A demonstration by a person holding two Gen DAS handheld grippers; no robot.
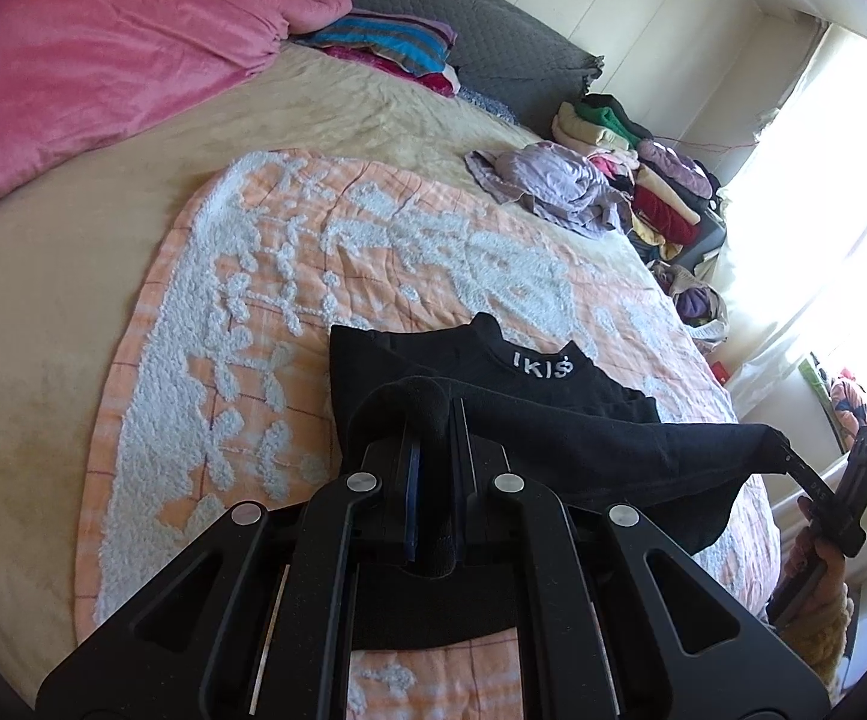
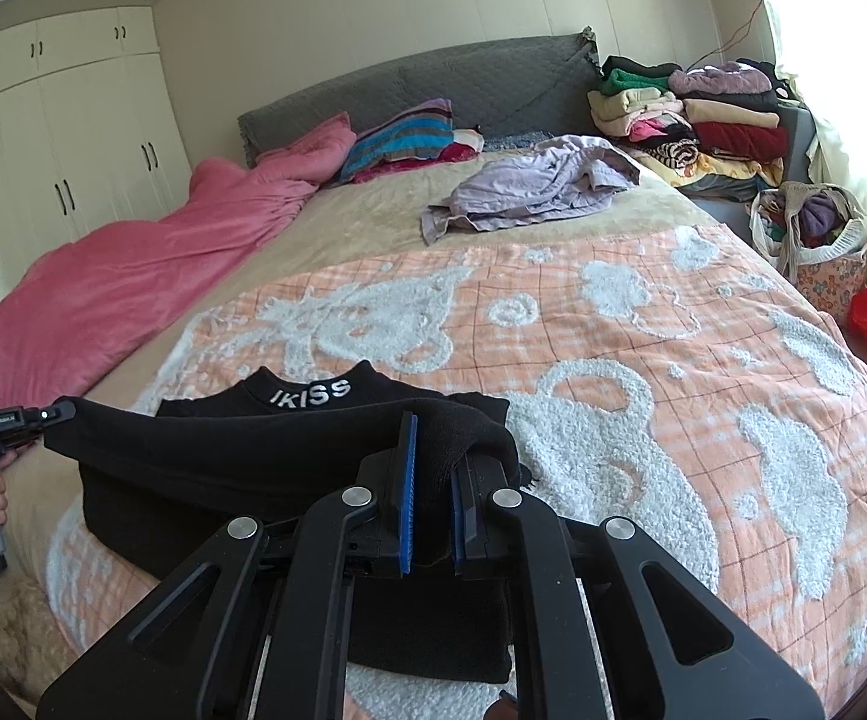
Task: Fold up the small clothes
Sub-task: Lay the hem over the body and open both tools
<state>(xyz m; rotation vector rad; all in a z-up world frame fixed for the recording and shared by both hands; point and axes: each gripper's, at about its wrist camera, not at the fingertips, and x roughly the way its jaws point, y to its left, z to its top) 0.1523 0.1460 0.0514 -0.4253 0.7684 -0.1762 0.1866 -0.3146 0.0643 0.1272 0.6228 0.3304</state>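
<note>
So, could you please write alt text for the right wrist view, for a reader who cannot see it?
The right gripper is shut on a fold of a black garment lettered IKISS, lifted over an orange-and-white blanket on a bed. The left gripper, at the left edge, holds the garment's other end. Behind lie a pink duvet and a crumpled lilac garment.

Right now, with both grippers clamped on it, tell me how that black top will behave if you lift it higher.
The black top looks floppy: it sags between the left gripper and the right gripper. It is probably light, since the raised fold hangs from two small pinches. The knit looks grippy rather than slippery, so it should stay clamped.
</note>
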